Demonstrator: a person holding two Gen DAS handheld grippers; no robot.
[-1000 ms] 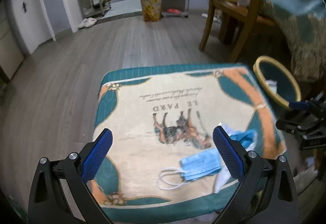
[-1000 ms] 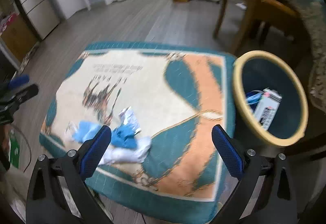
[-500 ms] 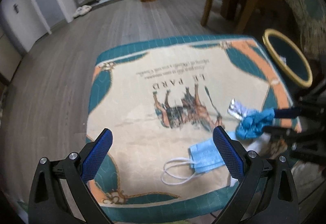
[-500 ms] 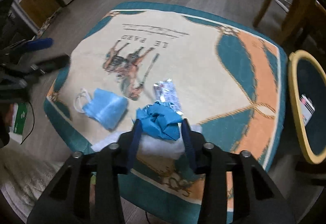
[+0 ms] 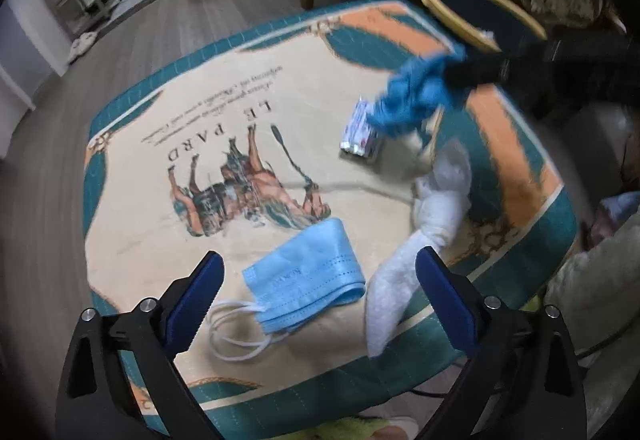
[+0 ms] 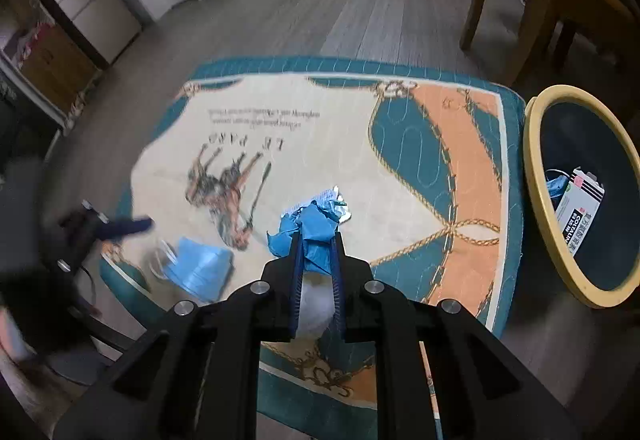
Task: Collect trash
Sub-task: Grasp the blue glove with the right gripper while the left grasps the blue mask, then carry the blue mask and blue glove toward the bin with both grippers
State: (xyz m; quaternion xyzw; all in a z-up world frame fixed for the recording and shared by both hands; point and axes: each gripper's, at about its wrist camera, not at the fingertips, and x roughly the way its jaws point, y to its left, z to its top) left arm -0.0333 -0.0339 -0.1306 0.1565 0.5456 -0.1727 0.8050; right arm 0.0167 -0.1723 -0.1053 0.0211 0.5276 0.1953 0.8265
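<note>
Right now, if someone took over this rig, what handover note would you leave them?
Right gripper: jaws have just been closing, now shut on the crumpled blue glove above the mat.
Left gripper: open, hovering over the blue face mask, not gripping it.
On the mat: the mask, white tissue, a foil packet.
Done: the bin beside the mat already holds a small box and something blue.
Left: drop the glove in the bin, then collect the mask, tissue and packet.
</note>
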